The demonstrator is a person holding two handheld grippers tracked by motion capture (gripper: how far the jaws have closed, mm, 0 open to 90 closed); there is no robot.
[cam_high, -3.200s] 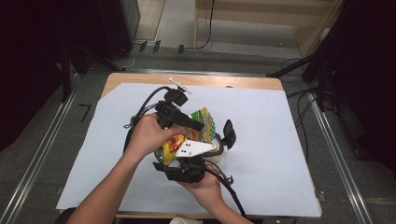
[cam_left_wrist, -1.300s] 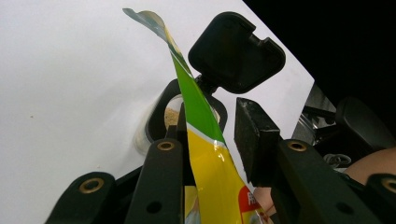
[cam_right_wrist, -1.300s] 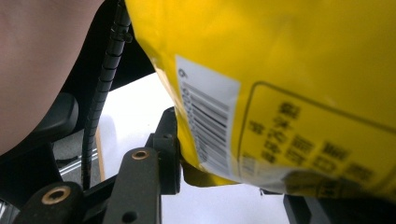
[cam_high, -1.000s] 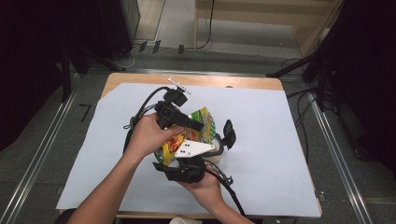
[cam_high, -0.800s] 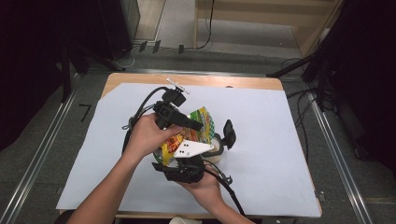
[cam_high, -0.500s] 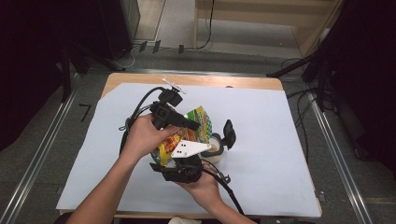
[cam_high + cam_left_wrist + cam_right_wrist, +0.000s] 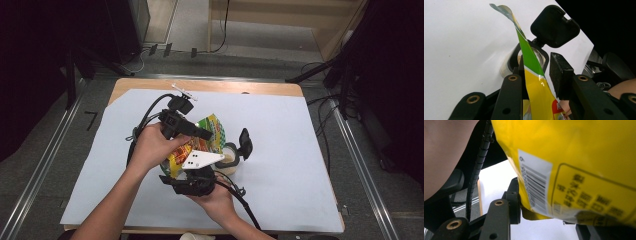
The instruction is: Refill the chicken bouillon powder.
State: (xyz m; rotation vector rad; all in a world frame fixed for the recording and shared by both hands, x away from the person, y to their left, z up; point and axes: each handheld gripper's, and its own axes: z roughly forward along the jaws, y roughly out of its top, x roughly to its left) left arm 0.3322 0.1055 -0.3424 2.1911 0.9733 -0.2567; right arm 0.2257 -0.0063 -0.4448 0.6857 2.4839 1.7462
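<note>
Grey flooring and dark equipment racks are surrounding the desk (image 7: 300, 150), which is carrying a pale sheet under the work. I am tipping a yellow-and-green snack bag (image 7: 202, 137) over a small jar (image 7: 229, 156) whose black flip lid (image 7: 245, 143) is standing open just right of the mouth.

The left gripper (image 7: 537, 75) is holding the bag's upper, opened edge: the film is running up between its jaws, pressed against the left pad, while the right pad is standing a little apart from it, so I am reading this as a light pinch rather than a firm clamp. The right gripper (image 7: 544, 220) is taking the bag's bottom corner near the barcode; the left jaw is sitting against the film, but the far jaw is hidden, so I cannot tell whether it is truly clamping.

What worries me: the bag's lip is leaning across the jar mouth rather than into it, so contents could be spilling onto the sheet. The thin film could also be slipping out of the left jaws if I tilt further. A nudge from the bag could be tipping the jar too, since nothing is bracing it.

My left hand (image 7: 155, 145) is reaching in from the lower left, wrist angled so the gripper is pointing toward the jar. My right hand (image 7: 215, 200) is sitting low, nearest me, cupping its gripper beneath the bag.
</note>
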